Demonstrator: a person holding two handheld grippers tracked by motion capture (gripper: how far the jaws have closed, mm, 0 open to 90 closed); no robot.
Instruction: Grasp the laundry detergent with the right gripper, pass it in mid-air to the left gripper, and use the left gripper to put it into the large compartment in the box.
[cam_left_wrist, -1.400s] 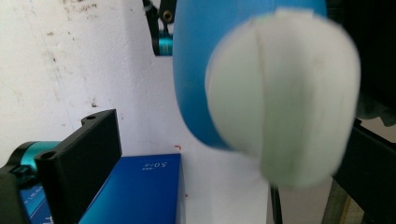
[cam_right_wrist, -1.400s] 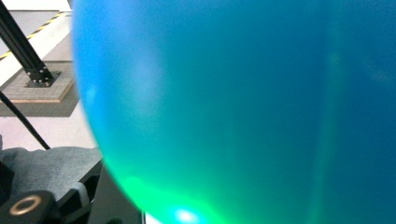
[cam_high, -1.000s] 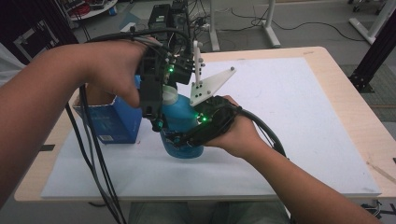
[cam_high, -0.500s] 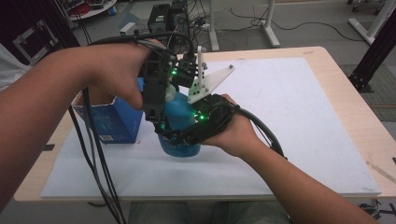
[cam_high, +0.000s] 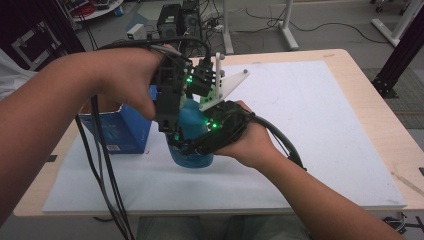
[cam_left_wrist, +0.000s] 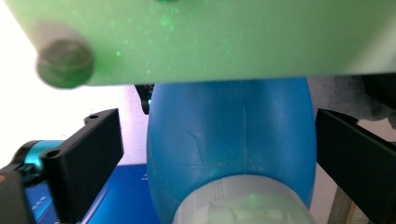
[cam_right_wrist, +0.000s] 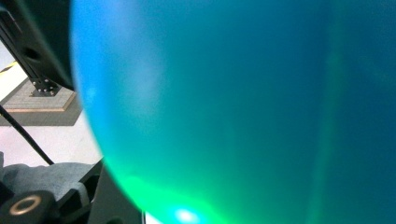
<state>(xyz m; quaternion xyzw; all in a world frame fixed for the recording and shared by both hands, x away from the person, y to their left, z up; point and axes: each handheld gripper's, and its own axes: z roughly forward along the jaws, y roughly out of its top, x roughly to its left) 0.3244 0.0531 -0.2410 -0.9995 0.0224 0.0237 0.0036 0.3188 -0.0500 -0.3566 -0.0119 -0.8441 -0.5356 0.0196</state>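
The landmark is the rounded blue plastic bottle (cam_high: 192, 135), which stands upright on the white board (cam_high: 300, 125) near its front left part. Just left of the bottle, touching or nearly so, sits an open blue cardboard box (cam_high: 122, 130).

Above the bottle's pale screw cap (cam_left_wrist: 243, 205) hangs the left gripper (cam_high: 172, 112), pointing down. In the left gripper view its two black jaws flank the bottle's shoulder and cap with a clear gap on each side, so they stand apart and press on nothing. They have just been closing a little, with the cap end of the bottle between them.

To the right of the bottle, the right gripper (cam_high: 200, 145) comes in level and is clamped on the bottle's body (the right gripper view is a wall of blue at close range), steadying it.

The step in hand looks like uncapping: one tool braces, the other readies to take the cap. The next move probably calls for the left jaws to sink squarely onto the cap, close firmly, then twist while the right grip resists.

Against the earlier frames, the bottle, box and both hands sit much as they did; only the left jaws have narrowed.
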